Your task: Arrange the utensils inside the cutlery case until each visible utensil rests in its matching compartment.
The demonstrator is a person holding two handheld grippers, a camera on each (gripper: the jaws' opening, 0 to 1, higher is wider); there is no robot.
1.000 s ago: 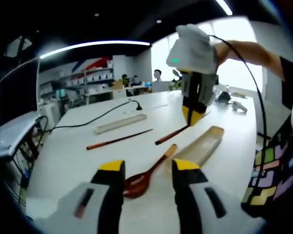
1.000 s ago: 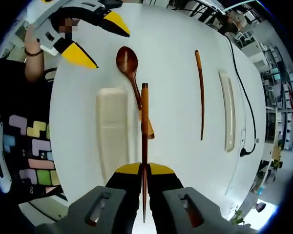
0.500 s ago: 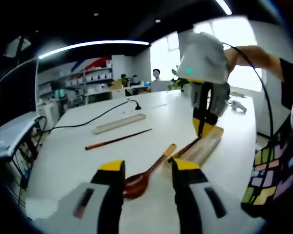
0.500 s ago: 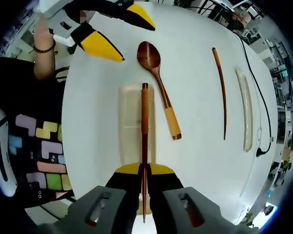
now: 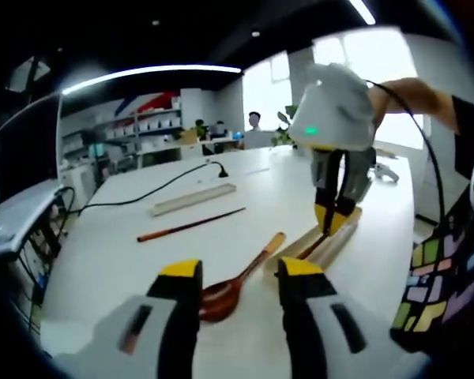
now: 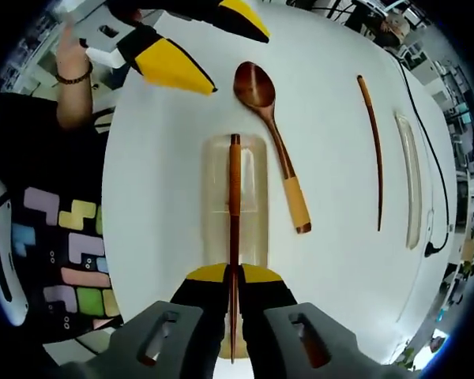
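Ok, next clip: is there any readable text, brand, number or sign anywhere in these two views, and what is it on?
None can be read.
Back wall of the room: red and blue shapes, too blurred to tell whether they are lettering.
Cutlery case, chopstick held by the right gripper, loose chopstick, wooden spoon, case lid: no markings visible.
Left gripper: no lettering visible.

Bright windows, white table

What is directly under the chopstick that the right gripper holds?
The open cutlery case lies under the held chopstick. Its pale floor looks empty; the strip beneath the chopstick is covered.
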